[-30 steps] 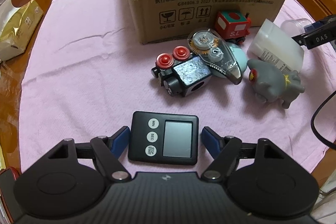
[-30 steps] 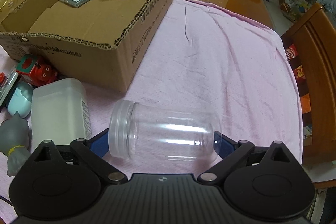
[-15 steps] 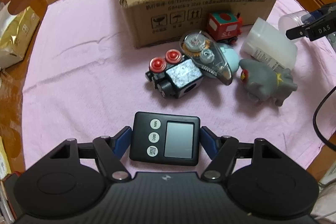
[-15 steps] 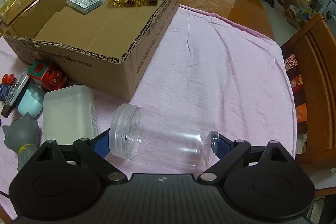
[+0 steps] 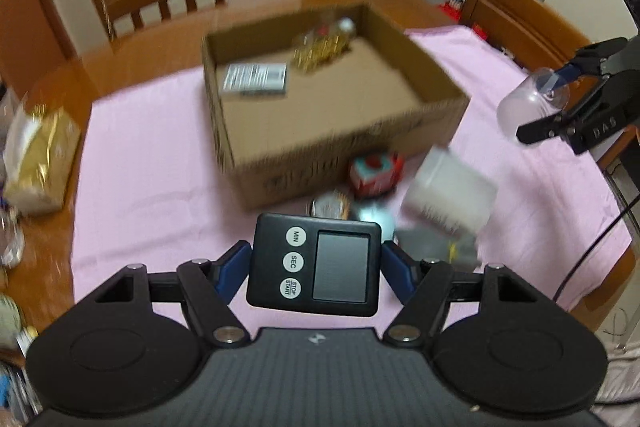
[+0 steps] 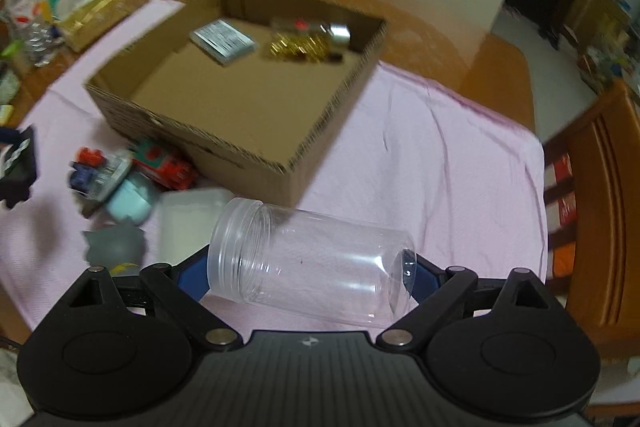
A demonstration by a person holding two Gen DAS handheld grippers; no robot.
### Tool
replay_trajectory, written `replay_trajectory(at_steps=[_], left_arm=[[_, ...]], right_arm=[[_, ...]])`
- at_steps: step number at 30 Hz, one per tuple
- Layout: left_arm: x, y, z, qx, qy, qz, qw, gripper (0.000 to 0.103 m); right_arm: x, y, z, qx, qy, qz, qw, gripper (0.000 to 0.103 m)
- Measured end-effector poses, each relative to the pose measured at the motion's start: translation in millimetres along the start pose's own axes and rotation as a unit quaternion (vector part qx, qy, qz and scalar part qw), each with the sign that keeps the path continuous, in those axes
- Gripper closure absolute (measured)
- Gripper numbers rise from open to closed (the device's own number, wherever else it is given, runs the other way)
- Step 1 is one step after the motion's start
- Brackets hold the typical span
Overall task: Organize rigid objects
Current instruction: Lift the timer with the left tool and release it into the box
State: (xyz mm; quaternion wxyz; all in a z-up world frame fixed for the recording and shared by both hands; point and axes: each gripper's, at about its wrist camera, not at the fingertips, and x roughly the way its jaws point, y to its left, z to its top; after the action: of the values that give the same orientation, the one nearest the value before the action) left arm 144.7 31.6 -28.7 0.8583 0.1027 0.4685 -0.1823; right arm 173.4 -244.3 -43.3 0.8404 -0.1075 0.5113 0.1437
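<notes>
Far left of the left wrist view, a gold foil bag (image 5: 38, 163) sits on the bare wood of the table (image 5: 56, 83), just off the edge of the pink cloth (image 5: 152, 155). Next along — the left gripper (image 5: 314, 267), its blue pads pressed on either side of a black kitchen timer (image 5: 314, 264), screen and three round buttons facing up, held clear above the cloth. Beyond it stands the open cardboard box (image 5: 328, 155), and inside lie a flat white-labelled packet (image 5: 255, 79) and a clear bottle of gold capsules (image 5: 322, 49) at the far wall. In front of the box, a blurred huddle of small things: a red and teal toy train (image 5: 374, 173), a tape dispenser (image 5: 330, 205) peeking above the timer, and a frosted white container (image 5: 448, 197) on its side. Out on the right edge, the right gripper (image 5: 554, 105) hangs in the air with a clear plastic jar (image 5: 528, 101) across its jaws.

Over to the right wrist view — at the left, the clutter again, with a grey toy figure (image 6: 114, 245) nearest and the white container (image 6: 188, 223) beside it. Centre, the jar (image 6: 312, 263) lies sideways, open threaded mouth to the left, base to the right, clamped end to end between the blue pads of the right gripper (image 6: 312, 277), jaws spread wide to take its length. Behind it the box (image 6: 248, 147); to the right, open pink cloth (image 6: 440, 167) and a wooden chair (image 6: 600, 207).
</notes>
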Motion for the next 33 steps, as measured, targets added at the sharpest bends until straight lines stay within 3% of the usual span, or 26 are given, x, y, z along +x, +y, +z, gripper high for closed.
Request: replay_trajectory(at_steps=[8,15,27,29,31,33], left_arm=[[3,2,48,0.022,-0.040,0.015,0.9988,0.033],[33,12,81,0.018,-0.054,0.031,0.9979,0.033],[80,26,84,-0.013,-0.050,0.043,0.9977,0.033],[83,28,83,-0.021,-0.055,0.048,0.9971,0.028],[84,31,81,-0.034,-0.064,0.056,0.9958,0.001],[81,34,77,-0.044,-0.080,0.059,0.9941,0.001]], right_arm=[[-23,7,30,-0.022,-0.051,0.021,0.998,0.007],[-22,12,53,-0.025,-0.078,0.026,0.996,0.007],[-4,28,77,-0.022,-0.071,0.019,0.997,0.007],[-3,32,79,-0.024,-0.068,0.015,0.997,0.007],[-1,35,80,-0.024,-0.063,0.011,0.998,0.006],[1,36,82,-0.018,-0.059,0.009,0.998,0.007]])
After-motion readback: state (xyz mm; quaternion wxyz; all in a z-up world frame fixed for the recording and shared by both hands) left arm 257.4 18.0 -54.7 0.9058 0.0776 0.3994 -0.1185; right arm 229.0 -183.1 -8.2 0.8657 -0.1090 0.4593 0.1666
